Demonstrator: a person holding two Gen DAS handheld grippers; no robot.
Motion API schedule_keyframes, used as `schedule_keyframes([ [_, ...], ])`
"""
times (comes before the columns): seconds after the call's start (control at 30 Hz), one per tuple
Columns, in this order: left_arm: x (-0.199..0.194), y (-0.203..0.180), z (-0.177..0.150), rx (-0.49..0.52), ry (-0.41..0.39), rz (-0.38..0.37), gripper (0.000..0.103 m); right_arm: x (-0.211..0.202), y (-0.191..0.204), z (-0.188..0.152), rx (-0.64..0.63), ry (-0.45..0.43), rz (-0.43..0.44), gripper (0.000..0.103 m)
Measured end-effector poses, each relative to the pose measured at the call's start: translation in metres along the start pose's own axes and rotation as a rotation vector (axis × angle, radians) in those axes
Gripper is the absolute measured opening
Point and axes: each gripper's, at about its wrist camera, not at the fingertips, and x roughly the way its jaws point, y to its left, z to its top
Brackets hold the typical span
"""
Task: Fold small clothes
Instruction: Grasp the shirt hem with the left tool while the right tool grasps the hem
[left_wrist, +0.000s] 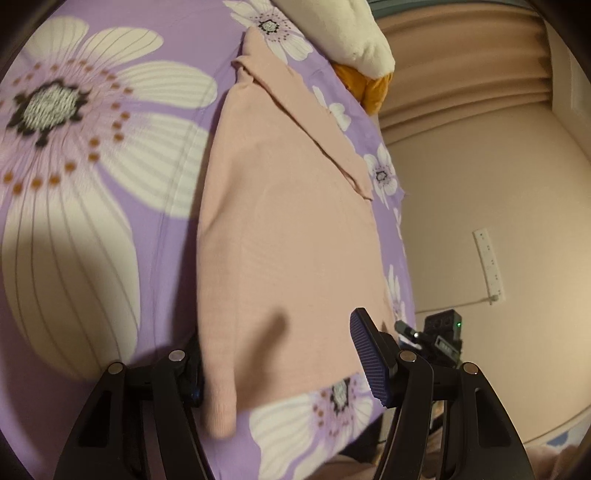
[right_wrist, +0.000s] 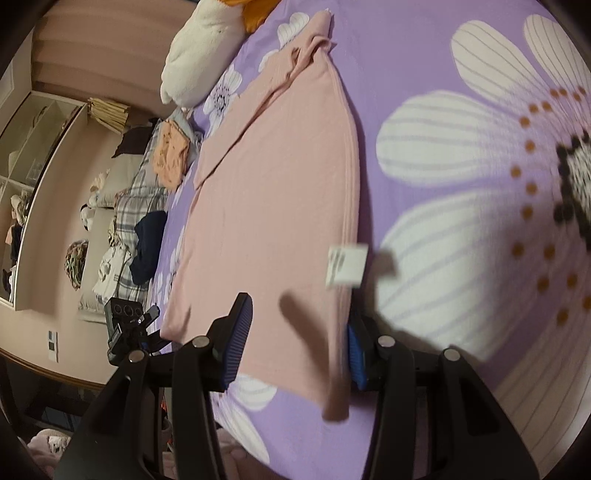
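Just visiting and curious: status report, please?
Left gripper and right gripper open, straddling the pink garment's near corners. Garment flat on floral bedsheet, white tag showing. Nothing in the way.

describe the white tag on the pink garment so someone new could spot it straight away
Start from the purple bedsheet with big white flowers. On it lies a long pink garment, spread flat. At the garment's edge on the side facing the biggest flower, near the right gripper, sits a small white care tag: the only white rectangle with grey print on it, unlike the rounded printed petals beside it.
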Motion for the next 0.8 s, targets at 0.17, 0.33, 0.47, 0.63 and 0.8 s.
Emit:
schedule_keyframes([
  [0.17, 0.006, 0.001, 0.003, -0.004, -0.009, 0.016, 0.055, 0.007, 0.0, 0.001, 0.0, -0.009, -0.012, 0.04],
  [0.33, 0.019, 0.009, 0.015, -0.052, -0.015, 0.074, 0.012, 0.017, 0.005, 0.011, -0.021, -0.034, -0.059, 0.014],
  [0.47, 0.012, 0.004, 0.018, -0.051, -0.055, 0.062, 0.002, 0.015, 0.016, 0.016, -0.061, -0.057, -0.075, 0.007],
  [0.63, -0.01, -0.029, 0.024, 0.049, -0.127, 0.05, 0.001, -0.007, 0.047, 0.023, -0.149, -0.157, 0.008, 0.005],
  [0.8, -0.024, -0.057, 0.035, 0.135, -0.189, 0.009, 0.0, -0.025, 0.076, 0.035, -0.23, -0.249, 0.068, 0.004],
])
